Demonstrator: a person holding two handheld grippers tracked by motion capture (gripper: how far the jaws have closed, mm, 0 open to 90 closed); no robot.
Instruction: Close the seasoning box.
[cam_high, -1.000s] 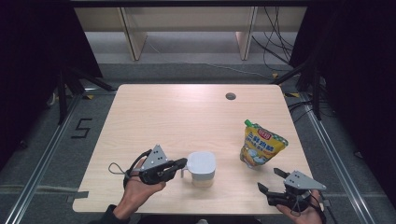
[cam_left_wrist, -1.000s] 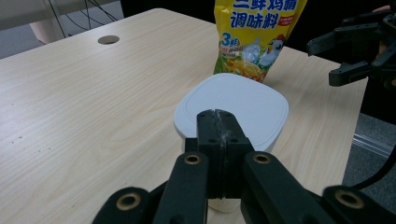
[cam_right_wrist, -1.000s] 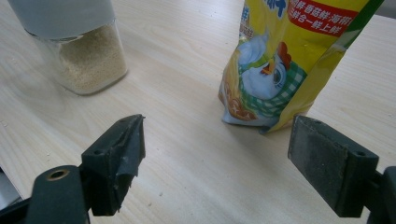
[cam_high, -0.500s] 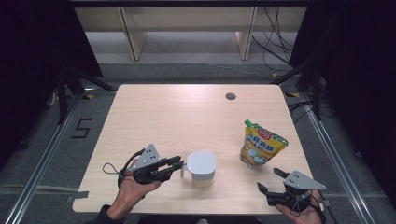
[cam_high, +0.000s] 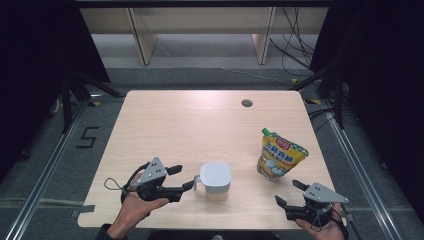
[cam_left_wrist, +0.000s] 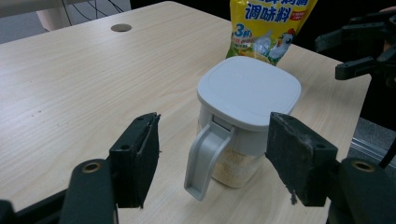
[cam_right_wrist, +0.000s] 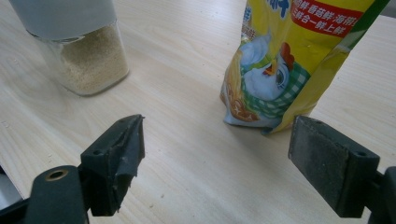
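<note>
A clear jar (cam_high: 215, 179) with a white lid and a grey-white handle stands near the table's front edge, holding beige granules. My left gripper (cam_high: 184, 176) lies level at its left. Its jaws have just been opening, and the handle (cam_left_wrist: 205, 154) stands between the pads without touching either. A yellow seasoning pouch (cam_high: 280, 159) stands upright to the right of the jar. My right gripper (cam_high: 286, 192) rests open at the front right corner, aimed between the pouch (cam_right_wrist: 289, 60) and the jar (cam_right_wrist: 79, 51), with nothing between its jaws. That right gripper (cam_left_wrist: 359, 46) also appears far off in the left gripper view.
The wooden table (cam_high: 200, 125) has a round cable hole (cam_high: 246, 103) at its far right. Wooden shelving (cam_high: 200, 30) stands beyond the far edge. Both hands sit close to the front edge.
The left gripper's jaws, closed at the jar's handle a second ago, now stand wide apart, and the hand has drawn slightly back to the left. The right gripper has stayed still.
</note>
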